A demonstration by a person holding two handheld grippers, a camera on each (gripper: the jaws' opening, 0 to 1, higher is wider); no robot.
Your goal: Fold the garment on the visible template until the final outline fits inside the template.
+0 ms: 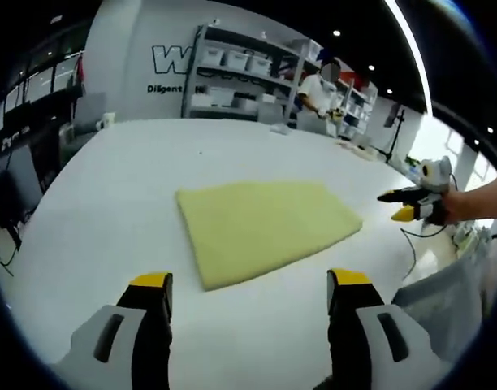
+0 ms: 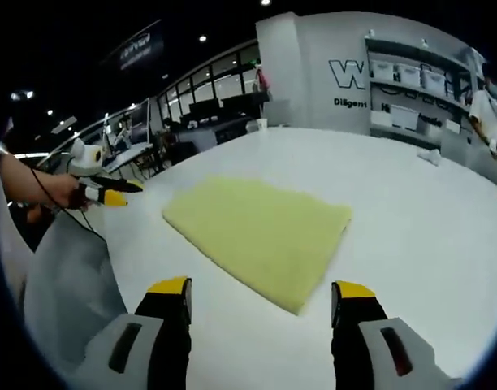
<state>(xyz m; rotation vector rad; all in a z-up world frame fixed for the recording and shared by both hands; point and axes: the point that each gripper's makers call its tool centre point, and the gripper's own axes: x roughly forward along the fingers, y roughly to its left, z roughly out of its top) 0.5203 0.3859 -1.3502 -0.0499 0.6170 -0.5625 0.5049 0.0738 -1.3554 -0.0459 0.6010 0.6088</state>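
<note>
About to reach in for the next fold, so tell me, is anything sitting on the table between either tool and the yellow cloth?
Nothing visible does. Bare white table lies between the left tool and the yellow cloth, and likewise ahead of the right tool. Both tools are open and off the cloth.

Back wall (image 1: 143,49): large outlined letter "W" (image 1: 166,58), remainder cut off by the shelving rack (image 1: 240,77). Smaller dark line beneath reads "Diligent" (image 1: 165,88). Right gripper view: same "W" (image 2: 346,73), lower line legible only as "Diligent" (image 2: 350,103). Dark overhead sign (image 2: 139,47): lettering unreadable.
</note>
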